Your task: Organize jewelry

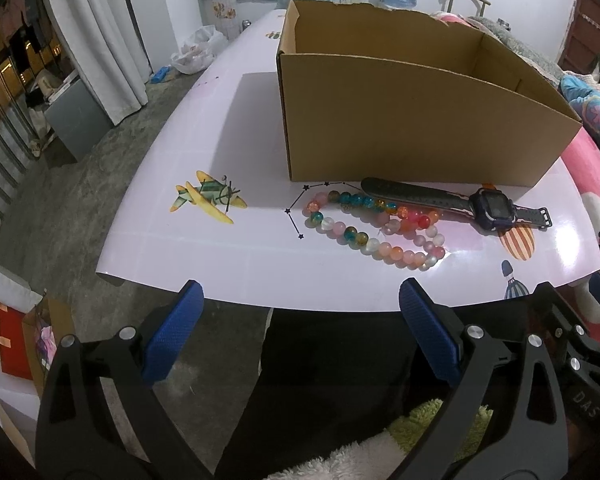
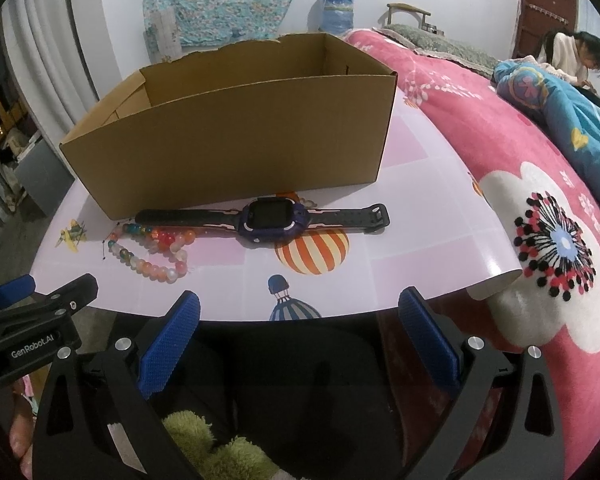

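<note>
Both the left tongs (image 1: 300,300) and right tongs (image 2: 299,312) hung spread and empty before the bench (image 1: 228,256), where a bead string (image 1: 374,226) touched a watch (image 2: 274,219) beside a cardboard box (image 1: 412,120).

A home bedroom: pink floral blanket (image 2: 500,168), curtains (image 1: 100,32)

On the table (image 1: 220,256), the watch (image 1: 488,205) and bead bracelets (image 1: 376,228) lie before the cardboard box (image 1: 412,120); bracelets left of the watch.
</note>
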A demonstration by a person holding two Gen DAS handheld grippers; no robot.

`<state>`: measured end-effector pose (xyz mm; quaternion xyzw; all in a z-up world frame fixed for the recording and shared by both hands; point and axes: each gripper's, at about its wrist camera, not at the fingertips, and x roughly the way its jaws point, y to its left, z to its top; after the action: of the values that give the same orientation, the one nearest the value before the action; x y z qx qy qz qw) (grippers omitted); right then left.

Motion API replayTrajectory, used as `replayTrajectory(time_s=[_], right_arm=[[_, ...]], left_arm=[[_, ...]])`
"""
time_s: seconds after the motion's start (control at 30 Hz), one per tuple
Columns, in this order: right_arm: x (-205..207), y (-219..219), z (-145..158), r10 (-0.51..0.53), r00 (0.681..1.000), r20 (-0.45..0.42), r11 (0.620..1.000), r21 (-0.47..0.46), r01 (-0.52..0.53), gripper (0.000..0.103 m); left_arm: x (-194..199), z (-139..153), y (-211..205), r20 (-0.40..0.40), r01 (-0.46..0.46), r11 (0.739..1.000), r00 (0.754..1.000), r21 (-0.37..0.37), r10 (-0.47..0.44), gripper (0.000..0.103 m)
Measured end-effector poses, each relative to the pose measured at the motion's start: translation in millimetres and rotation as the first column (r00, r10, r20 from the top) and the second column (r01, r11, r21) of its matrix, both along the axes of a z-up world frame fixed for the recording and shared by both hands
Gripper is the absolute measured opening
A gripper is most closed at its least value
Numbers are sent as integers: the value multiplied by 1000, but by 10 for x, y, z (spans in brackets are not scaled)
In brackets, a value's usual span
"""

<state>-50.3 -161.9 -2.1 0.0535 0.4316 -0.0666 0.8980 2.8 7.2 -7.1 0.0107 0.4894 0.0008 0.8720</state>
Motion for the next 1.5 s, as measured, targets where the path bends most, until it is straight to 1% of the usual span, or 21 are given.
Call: replayTrajectory(time_s=[0.17, 0.33, 0.5, 0.8, 0.9, 0.97, 1.07, 1.17, 1.23, 1.3, 1.37, 1.4, 1.43, 1.5], right_arm=[[-7, -4, 23, -5, 1000, 6, 1000, 4, 5, 97], [-39, 22, 54, 5, 1000, 10, 1000, 6, -5, 97], [-82, 26, 86, -8, 1000, 20, 1000, 3, 7, 97], [-178, 76, 167, -10, 999, 45, 1000, 6, 10, 97], [-186, 95, 188, -10, 999, 53, 1000, -8, 10, 97], [-169, 113, 190, -5, 999, 45, 1000, -26, 6, 97], [-150, 138, 182, 16, 999, 46, 1000, -25, -15, 97], [-123, 182, 158, 45, 998, 43, 999, -16, -44, 97], [-125, 212, 157, 67, 997, 45, 998, -4, -67, 97], [-142, 228, 154, 79, 996, 52, 997, -2, -79, 97], [-151, 242, 121, 93, 995, 46, 996, 4, -93, 97], [-143, 248, 86, 99, 994, 38, 995, 13, -99, 97], [-135, 250, 63, 100, 994, 31, 995, 20, -101, 97], [-93, 252, 6, 106, 994, 8, 993, 49, -106, 97]], left_arm=[[-14, 21, 9, 9, 1, 1000, 1000, 0, -1, 95], [-33, 17, 31, 2, 0, 1000, 1000, -4, 0, 95], [-54, 22, 59, -3, 3, 1000, 1000, -5, -3, 95], [-95, 63, 161, 33, 32, 999, 999, -17, -31, 95], [-82, 50, 209, 45, 40, 998, 998, -39, -38, 95], [-59, 34, 253, 47, 50, 997, 998, -63, -47, 95], [-28, 9, 342, 56, 63, 991, 997, -120, -57, 95], [-21, -14, 488, 92, 78, 970, 994, -229, -59, 95], [-20, -26, 555, 108, 83, 960, 993, -266, -56, 95], [-21, -40, 607, 122, 89, 956, 991, -281, -56, 95], [-13, -73, 674, 124, 93, 944, 991, -316, -56, 95], [4, -103, 708, 121, 107, 929, 990, -354, -68, 95], [10, -121, 723, 117, 113, 919, 990, -377, -73, 95], [66, -170, 751, 94, 108, 908, 993, -404, -77, 95]])
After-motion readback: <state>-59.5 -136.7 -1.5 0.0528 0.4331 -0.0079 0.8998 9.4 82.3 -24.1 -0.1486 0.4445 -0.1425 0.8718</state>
